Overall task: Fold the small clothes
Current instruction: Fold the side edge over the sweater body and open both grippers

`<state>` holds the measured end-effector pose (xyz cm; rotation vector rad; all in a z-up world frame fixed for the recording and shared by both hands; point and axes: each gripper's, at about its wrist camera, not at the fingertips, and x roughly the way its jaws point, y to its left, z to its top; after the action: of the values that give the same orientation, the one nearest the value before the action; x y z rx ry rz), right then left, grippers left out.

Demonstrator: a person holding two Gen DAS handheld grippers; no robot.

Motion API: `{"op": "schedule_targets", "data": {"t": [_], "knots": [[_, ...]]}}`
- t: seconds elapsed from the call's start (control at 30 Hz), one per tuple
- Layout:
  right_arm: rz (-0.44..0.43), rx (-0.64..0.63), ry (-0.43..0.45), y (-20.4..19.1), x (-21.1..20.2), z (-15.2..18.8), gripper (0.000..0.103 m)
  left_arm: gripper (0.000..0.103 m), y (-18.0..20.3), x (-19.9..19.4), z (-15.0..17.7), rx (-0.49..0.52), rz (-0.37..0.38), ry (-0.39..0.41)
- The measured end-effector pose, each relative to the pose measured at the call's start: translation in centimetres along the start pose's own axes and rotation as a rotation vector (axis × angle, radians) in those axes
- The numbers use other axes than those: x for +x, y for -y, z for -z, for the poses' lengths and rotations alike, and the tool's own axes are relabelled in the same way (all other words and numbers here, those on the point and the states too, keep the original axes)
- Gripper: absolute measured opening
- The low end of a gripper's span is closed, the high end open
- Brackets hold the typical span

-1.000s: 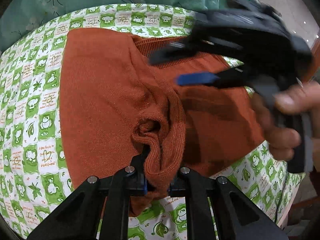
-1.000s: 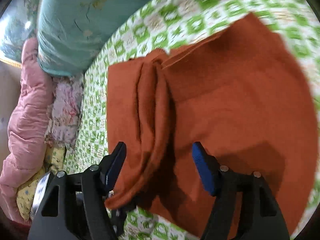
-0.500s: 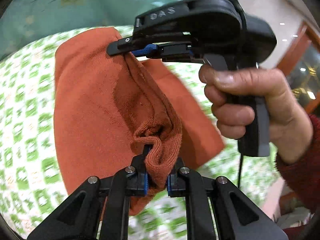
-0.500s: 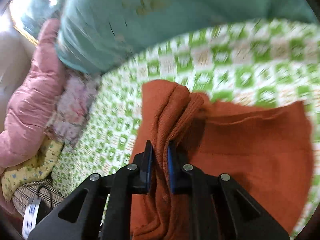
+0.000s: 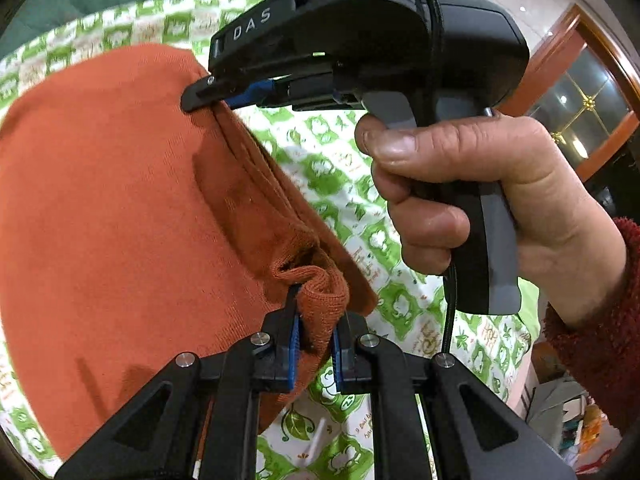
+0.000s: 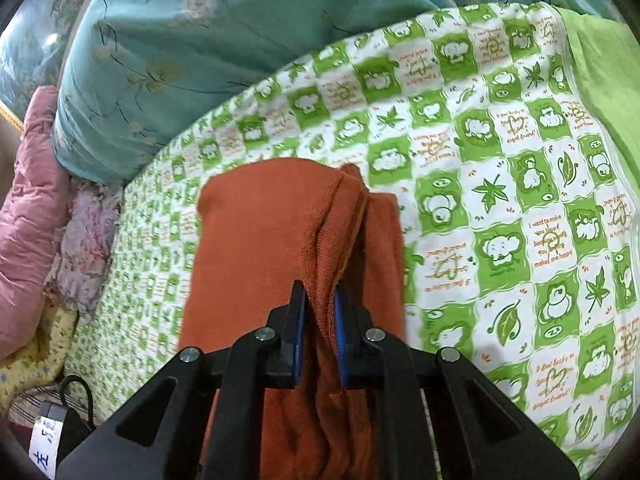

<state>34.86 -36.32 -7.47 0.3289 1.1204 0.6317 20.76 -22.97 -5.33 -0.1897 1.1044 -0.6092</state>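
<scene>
A rust-orange knit garment [image 5: 120, 216] hangs lifted over the green-and-white patterned bedsheet [image 5: 340, 168]. My left gripper [image 5: 316, 340] is shut on a bunched edge of it. My right gripper [image 5: 216, 98] is shut on the far end of the same folded edge, held by a hand [image 5: 460, 184]. In the right wrist view the right gripper [image 6: 320, 332] pinches the garment [image 6: 260, 240], which drapes down to the sheet [image 6: 500, 200].
A teal floral quilt [image 6: 200, 40] lies bunched at the back of the bed. Pink and lilac bedding [image 6: 36, 208] is piled at the left. A plain green cloth [image 6: 600, 72] lies at the right edge. A wooden door frame [image 5: 560, 48] stands beyond.
The right gripper came in open, closed on the garment's far edge, and both grippers lifted the folded edge up off the sheet. The left gripper kept its grip.
</scene>
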Motion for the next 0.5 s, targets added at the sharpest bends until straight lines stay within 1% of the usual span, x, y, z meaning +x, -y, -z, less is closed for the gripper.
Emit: {"op": "schedule_targets", "data": {"t": [0.07, 0.2, 0.37, 0.47, 0.5], "knots": [[0.002, 0.009, -0.01, 0.5, 0.7, 0.2, 0.014, 0.011, -0.6, 0.2, 0.1, -0.021, 0.016, -0.004], [-0.005, 0.012, 0.0, 0.4, 0.6, 0.5, 0.014, 0.011, -0.3, 0.5, 0.0, -0.029, 0.028, -0.003], [0.029, 0.015, -0.004, 1.3, 0.6, 0.8, 0.014, 0.013, -1.4, 0.6, 0.5, -0.031, 0.04, -0.028], [0.046, 0.027, -0.004, 1.5, 0.9, 1.1, 0.014, 0.017, -1.4, 0.4, 0.4, -0.031, 0.06, -0.042], [0.046, 0.036, -0.002, 1.6, 0.8, 1.1, 0.015, 0.024, -1.5, 0.0, 0.5, -0.029, 0.066, -0.046]]}}
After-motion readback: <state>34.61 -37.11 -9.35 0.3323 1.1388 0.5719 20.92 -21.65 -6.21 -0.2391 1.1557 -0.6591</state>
